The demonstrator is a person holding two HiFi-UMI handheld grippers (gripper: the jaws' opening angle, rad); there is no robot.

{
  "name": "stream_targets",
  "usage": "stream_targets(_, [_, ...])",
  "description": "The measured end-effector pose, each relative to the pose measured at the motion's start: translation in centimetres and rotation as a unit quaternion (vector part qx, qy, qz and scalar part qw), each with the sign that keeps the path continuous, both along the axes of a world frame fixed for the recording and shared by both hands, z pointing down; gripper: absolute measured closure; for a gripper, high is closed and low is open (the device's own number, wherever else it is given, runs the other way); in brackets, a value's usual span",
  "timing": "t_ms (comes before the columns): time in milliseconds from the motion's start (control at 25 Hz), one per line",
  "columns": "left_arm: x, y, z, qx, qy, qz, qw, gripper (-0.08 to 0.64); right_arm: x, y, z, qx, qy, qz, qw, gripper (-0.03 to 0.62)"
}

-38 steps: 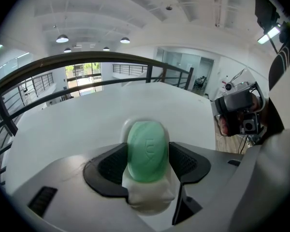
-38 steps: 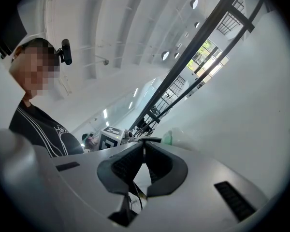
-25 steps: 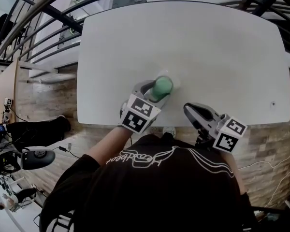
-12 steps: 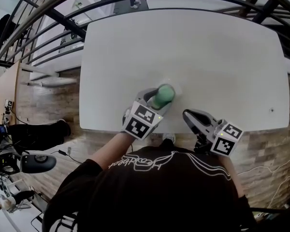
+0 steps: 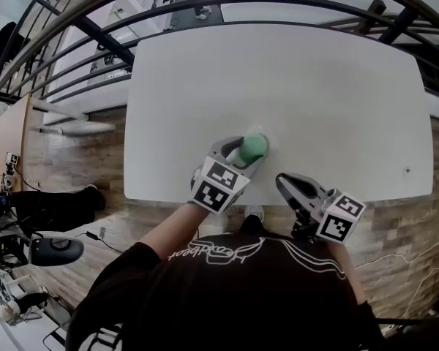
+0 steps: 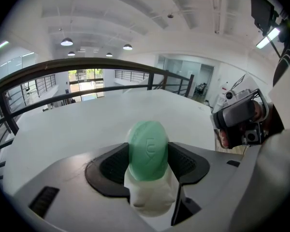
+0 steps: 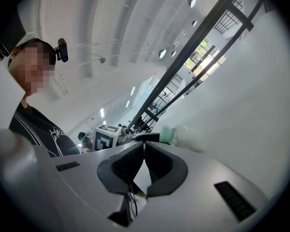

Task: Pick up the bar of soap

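A green oval bar of soap (image 6: 148,149) stands on edge between the jaws of my left gripper (image 6: 148,166), which is shut on it. A whitish soap dish (image 6: 150,195) shows just below the bar; I cannot tell whether they touch. In the head view the soap (image 5: 253,147) and left gripper (image 5: 243,152) are over the white table (image 5: 314,86) near its front edge. My right gripper (image 5: 286,184) hangs at that front edge to the right, shut with nothing between its jaws. From the right gripper (image 7: 145,151) view the soap (image 7: 166,134) and dish (image 7: 189,137) lie just ahead.
A dark metal railing (image 5: 95,31) curves round the table's far and left sides. Wooden floor (image 5: 66,159) lies left of and below the table's front edge. The rest of the tabletop is bare white.
The head view has shifted slightly. My left gripper stays shut on the soap and has drawn a little nearer the table's front edge. The right gripper has barely moved.
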State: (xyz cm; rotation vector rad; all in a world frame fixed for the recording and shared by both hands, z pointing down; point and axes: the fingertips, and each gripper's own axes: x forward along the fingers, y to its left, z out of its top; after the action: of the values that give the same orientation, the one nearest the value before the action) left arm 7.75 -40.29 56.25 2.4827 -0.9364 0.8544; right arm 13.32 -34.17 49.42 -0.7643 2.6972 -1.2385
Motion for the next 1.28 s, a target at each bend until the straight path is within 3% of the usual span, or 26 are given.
stream_targets(200, [-3.6,0.4,-3.8,0.028,0.043,-0.008,0.9986,0.301,-3.5,0.9,-2.5,0.015,0.009,0.013,1.0,0.575])
stream_targets(360, [-1.7,1.2,-5.9,0.037,0.09,-0.013,0.9951,0.301,-1.6,1.8,-2.8,0.026,0.018,0.024,0.999,0.574])
stream_targets(840, [-7.1,12.1,-16.3,0.093,0.213,0.021,0.9724,0.301,-8.0,10.5,-7.8,0.092,0.036,0.025,0.995,0.574])
stream_targets(1160, [-9.2,15.7,-21.0,0.127,0.234,0.038,0.9632,0.301,-9.2,11.7,-11.8,0.135,0.033,0.021,0.99,0.574])
stream_targets(1280, [-11.7,19.8,-21.8,0.138,0.232,0.041,0.962,0.301,-11.5,15.1,-13.5,0.152,0.025,0.021,0.988,0.574])
